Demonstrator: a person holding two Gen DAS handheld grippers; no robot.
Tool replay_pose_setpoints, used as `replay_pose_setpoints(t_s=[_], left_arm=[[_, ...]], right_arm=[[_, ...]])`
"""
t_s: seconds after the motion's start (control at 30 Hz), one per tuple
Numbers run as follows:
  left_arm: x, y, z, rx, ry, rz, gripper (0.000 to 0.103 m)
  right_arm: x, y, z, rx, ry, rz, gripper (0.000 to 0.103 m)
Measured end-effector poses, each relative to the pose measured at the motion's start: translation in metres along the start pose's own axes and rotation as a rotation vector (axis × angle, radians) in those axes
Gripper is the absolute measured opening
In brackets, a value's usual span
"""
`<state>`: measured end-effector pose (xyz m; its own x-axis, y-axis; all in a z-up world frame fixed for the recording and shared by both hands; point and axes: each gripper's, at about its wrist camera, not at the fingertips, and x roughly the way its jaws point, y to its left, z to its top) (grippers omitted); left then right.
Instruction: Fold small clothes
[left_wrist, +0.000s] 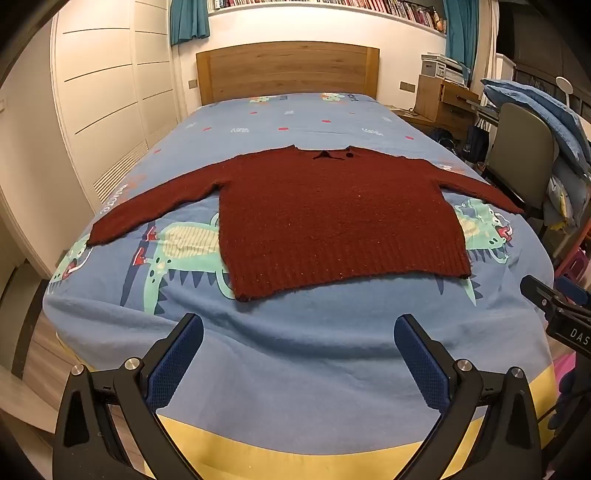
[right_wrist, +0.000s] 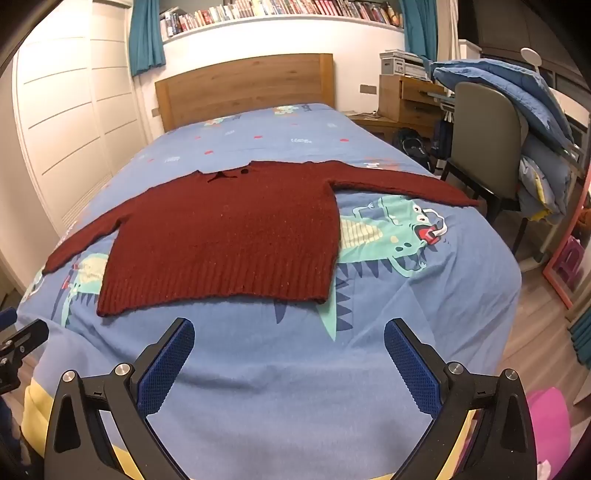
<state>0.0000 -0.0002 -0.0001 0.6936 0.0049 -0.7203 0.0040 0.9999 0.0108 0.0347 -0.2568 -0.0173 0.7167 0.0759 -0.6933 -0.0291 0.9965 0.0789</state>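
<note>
A dark red knitted sweater (left_wrist: 332, 218) (right_wrist: 225, 236) lies flat on the blue dragon-print bed cover (left_wrist: 295, 354) (right_wrist: 288, 369), both sleeves spread out to the sides and its ribbed hem toward me. My left gripper (left_wrist: 298, 332) hovers over the bed's near end, short of the hem, wide open with nothing between its blue pads. My right gripper (right_wrist: 289, 334) hangs likewise before the hem, wide open and empty. In the left wrist view the right gripper's black body (left_wrist: 561, 310) shows at the right edge. In the right wrist view part of the left gripper (right_wrist: 18, 350) shows at the left edge.
A wooden headboard (left_wrist: 288, 68) closes the far end of the bed. White wardrobe doors (left_wrist: 103, 92) line the left side. A chair (right_wrist: 484, 147) piled with blue bedding (right_wrist: 517, 96) and a wooden desk (right_wrist: 406, 96) stand to the right. A pink object (right_wrist: 546, 424) sits on the floor.
</note>
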Motion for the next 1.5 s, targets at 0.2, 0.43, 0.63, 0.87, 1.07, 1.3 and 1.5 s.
replay_pose_setpoints(t_s=[0.2,0.43,0.63,0.87,1.07,1.3,1.5], left_arm=[[-0.0006,-0.0065,0.001,0.0,0.004,0.001,0.102],[0.0011,-0.0021,-0.0026,-0.009,0.012,-0.011,0.102],[0.0008,-0.0028,-0.003,-0.008,0.012,-0.011,0.102],[0.0011,-0.0023,-0.0028,-0.009,0.013,-0.012,0.102],[0.0021,-0.0031,-0.0036,-0.005,0.013,-0.012,0.102],[0.0024,-0.0035,-0.0032,-0.006,0.014,-0.013,0.102],[0.002,-0.0044,-0.0038,-0.005,0.013,-0.018,0.102]], right_arm=[[0.0002,-0.0001,-0.0013,0.002,-0.001,0.0,0.103],[0.0012,0.0009,-0.0017,0.005,-0.004,-0.003,0.103],[-0.0005,-0.0011,-0.0026,0.003,-0.004,-0.002,0.103],[-0.001,-0.0013,-0.002,0.003,-0.003,-0.002,0.103],[-0.0006,-0.0021,-0.003,0.005,-0.004,-0.003,0.103],[-0.0003,-0.0025,-0.0027,0.005,-0.003,-0.004,0.103],[0.0001,-0.0043,-0.0024,0.007,-0.004,-0.006,0.103]])
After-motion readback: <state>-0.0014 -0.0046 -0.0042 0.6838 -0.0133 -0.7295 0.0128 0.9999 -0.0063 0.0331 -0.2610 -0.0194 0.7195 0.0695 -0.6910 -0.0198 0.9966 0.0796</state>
